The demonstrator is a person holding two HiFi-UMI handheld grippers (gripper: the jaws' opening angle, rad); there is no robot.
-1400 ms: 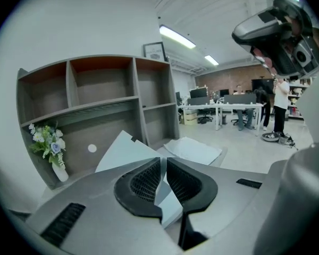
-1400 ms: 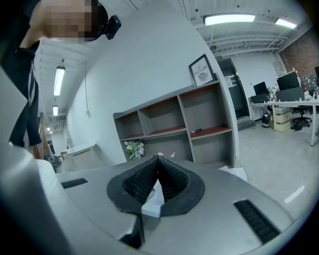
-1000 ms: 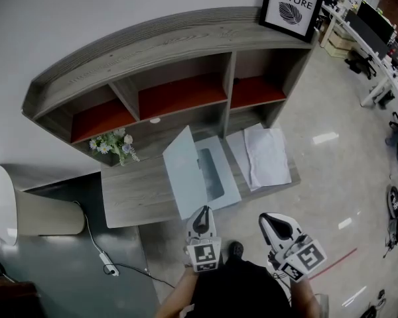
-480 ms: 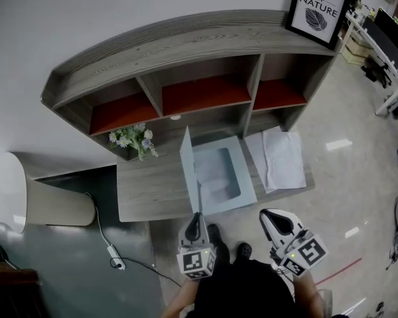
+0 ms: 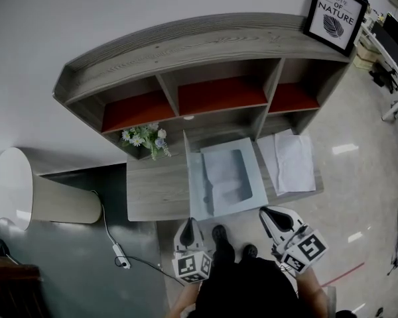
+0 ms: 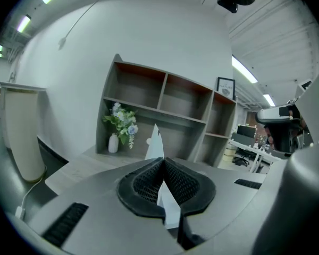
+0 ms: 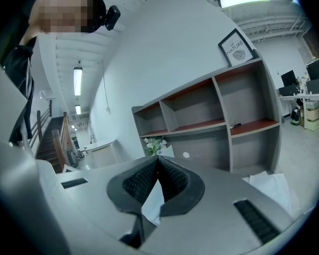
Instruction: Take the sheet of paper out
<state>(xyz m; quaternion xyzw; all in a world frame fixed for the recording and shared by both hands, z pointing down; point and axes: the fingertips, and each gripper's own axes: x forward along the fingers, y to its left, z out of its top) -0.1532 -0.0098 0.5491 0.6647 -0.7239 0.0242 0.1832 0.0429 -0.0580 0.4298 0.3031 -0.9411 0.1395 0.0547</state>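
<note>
Pointing nearly level at the open folder [image 5: 242, 156] on the tabletop [image 5: 156, 191], the left gripper [image 5: 190, 223] hangs off the folder's near left corner, its jaws just closed and clenched empty. The right gripper [image 5: 268, 212], jaws likewise clenched empty, hangs off the folder's near right corner. The sheet of paper [image 5: 293, 162] lies flat just right of the folder.

The left stretch of the worktop [image 5: 156, 191] lies bare, bounded behind by the flower vase [image 5: 146, 139] and on the right by the upright lid [image 5: 186, 159]. The sheet of paper [image 5: 293, 164] covers the right end; the shelf unit [image 5: 212, 52] walls the rear.
</note>
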